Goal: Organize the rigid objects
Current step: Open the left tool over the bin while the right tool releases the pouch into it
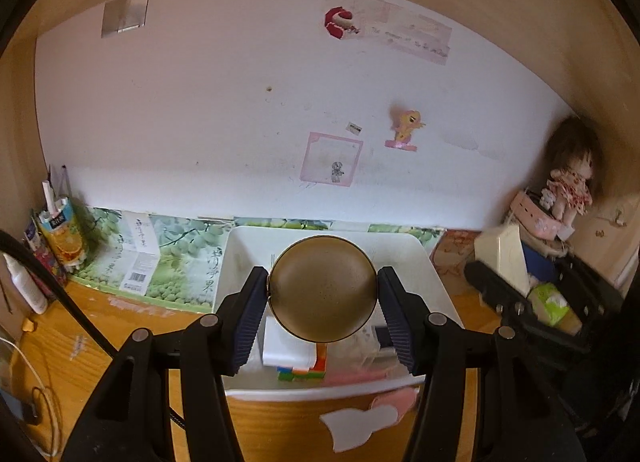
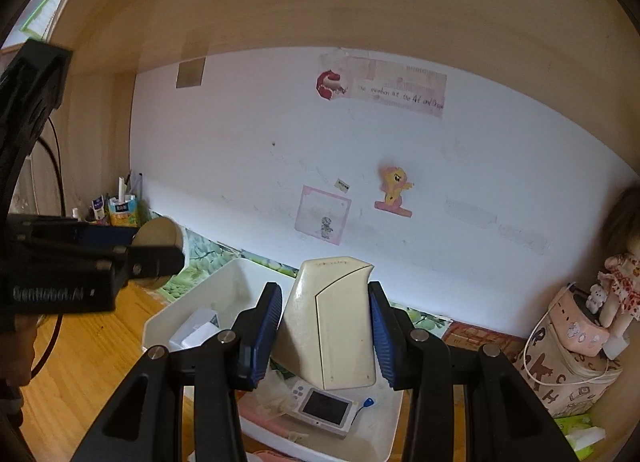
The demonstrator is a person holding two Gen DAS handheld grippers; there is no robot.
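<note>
White bin [image 1: 434, 278] on the wooden desk [image 1: 80, 350], with both grippers holding things above it.

The left gripper [image 1: 322, 312] has its fingers [image 1: 248, 322] closed on a round golden-brown tin [image 1: 323, 288], which is held in the air over the bin. The right gripper [image 2: 323, 336] has its fingers [image 2: 260, 336] closed on a cream plastic case [image 2: 332, 322], also over the bin. Inside the bin lie a small handheld game console [image 2: 322, 406], a white box [image 1: 286, 346] and a colourful puzzle cube [image 1: 306, 372]. A juice carton [image 1: 62, 234] stands at the far left by the wall, and a doll [image 1: 570, 178] sits at the right.
</note>
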